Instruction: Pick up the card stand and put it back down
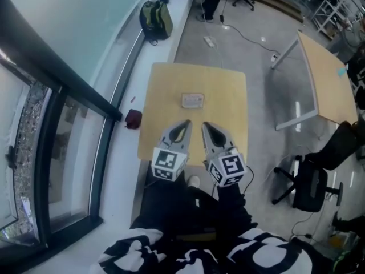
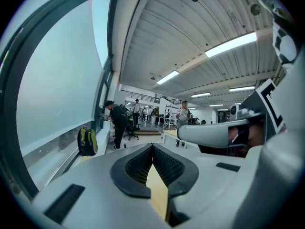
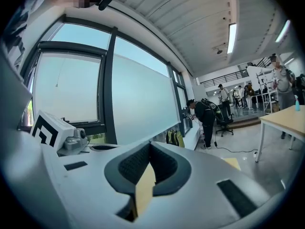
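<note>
One small, pale, flat-looking rectangular card stand [image 1: 193,100] sits alone on the square light-wood table [image 1: 228,96]. It is just ahead of both tools' tips, roughly centred between them and touching neither. It looks low and whitish with a faint reddish mark, but it is too small to make out a slot or any card. The left gripper [image 1: 184,124] and the right gripper [image 1: 206,127] are side by side over the table's near part, short of the stand. Each has its jaws pressed together on nothing, with only a sliver of tan tabletop showing behind the meeting pads. This reads as a ready stance before the pick: either tool can reach forward, once its jaws spread. Out to the left gripper's side a small dark-red object [image 1: 133,119] lies on the floor, and far ahead a green backpack [image 1: 156,19] leans by the window wall
</note>
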A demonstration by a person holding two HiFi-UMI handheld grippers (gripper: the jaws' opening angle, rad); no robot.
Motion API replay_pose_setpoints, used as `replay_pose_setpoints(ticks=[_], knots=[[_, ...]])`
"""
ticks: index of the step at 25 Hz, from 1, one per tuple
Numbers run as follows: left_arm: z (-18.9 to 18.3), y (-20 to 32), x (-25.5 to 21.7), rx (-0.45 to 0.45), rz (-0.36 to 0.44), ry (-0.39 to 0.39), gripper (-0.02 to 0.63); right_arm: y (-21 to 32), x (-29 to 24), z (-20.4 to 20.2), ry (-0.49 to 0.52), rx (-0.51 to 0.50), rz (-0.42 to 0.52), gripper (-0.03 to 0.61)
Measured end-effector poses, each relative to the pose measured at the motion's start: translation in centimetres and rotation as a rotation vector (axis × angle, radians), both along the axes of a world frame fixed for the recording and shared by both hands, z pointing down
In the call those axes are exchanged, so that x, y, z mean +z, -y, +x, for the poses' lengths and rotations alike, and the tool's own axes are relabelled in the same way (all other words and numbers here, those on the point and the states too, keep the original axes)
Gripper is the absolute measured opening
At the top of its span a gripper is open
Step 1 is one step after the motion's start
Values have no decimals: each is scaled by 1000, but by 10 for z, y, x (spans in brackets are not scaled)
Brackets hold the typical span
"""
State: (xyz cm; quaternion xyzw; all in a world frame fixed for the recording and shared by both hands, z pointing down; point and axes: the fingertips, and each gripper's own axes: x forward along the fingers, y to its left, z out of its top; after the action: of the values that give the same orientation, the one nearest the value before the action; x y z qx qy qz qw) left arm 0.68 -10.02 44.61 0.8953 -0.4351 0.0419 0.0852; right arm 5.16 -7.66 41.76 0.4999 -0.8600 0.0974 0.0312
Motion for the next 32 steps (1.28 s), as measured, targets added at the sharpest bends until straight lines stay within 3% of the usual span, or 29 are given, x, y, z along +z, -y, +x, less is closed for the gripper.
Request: replay_pose_setpoints(ticks=[9,19,32], knots=[[-25,18,78,-5,-79,53,9,21,74,10,4,20,-94,11],[-65,52,147,85,-153,122,16,35,137,21,-5,30,-205,12],[-60,94,219,193,-246,172,35,62,186,13,15,-1,-296,12]])
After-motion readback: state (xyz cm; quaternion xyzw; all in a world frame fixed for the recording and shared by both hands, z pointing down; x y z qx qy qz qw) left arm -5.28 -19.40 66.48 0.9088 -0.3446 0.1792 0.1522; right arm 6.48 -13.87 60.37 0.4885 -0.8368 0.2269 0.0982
